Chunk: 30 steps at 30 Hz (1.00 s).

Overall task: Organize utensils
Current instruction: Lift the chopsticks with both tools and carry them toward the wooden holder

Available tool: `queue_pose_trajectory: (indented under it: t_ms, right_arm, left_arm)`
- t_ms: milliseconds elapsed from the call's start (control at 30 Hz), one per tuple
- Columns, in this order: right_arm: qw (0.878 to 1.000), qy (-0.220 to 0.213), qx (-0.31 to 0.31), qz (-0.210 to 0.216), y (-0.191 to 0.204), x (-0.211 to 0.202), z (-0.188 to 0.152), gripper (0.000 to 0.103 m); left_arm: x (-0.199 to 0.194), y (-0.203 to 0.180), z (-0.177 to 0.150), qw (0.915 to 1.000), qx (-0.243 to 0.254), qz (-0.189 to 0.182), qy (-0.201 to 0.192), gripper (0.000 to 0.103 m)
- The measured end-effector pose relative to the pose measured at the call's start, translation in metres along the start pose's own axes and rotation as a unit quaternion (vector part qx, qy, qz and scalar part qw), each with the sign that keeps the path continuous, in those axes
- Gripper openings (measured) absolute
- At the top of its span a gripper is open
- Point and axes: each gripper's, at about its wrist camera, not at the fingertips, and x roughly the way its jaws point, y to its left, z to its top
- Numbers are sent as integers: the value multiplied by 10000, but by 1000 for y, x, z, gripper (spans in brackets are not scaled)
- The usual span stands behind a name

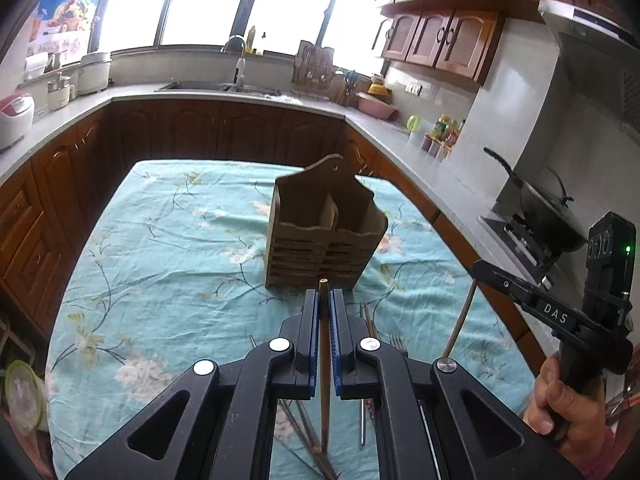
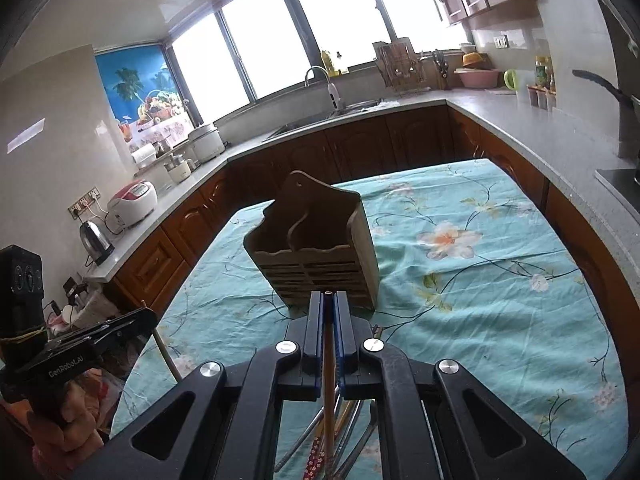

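A wooden utensil holder point(image 1: 324, 236) with two compartments stands upright on the table, also in the right wrist view point(image 2: 316, 252). My left gripper point(image 1: 324, 296) is shut on a wooden chopstick point(image 1: 324, 360), just short of the holder's front. My right gripper point(image 2: 328, 300) is shut on another wooden chopstick point(image 2: 329, 380), also close in front of the holder. The right gripper shows at the right edge of the left wrist view point(image 1: 520, 288) with its chopstick hanging down. Loose chopsticks and metal utensils point(image 2: 340, 432) lie on the cloth under both grippers.
The table carries a teal floral cloth point(image 1: 168, 248). Wooden cabinets and a grey counter wrap around it, with a sink point(image 1: 224, 86), rice cookers point(image 1: 12, 120) on the left and a wok point(image 1: 548, 216) on the right. A fork point(image 1: 398, 342) lies by the left gripper.
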Motion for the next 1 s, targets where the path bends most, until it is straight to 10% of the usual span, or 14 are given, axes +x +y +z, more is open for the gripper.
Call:
queue_pose_trajectory:
  t_ms: [1000]
  right_arm:
    - [9835, -1796, 193, 78, 5, -10, 107, 4]
  left_arm:
    - [14, 35, 73, 9806, -608, 181, -1856, 4]
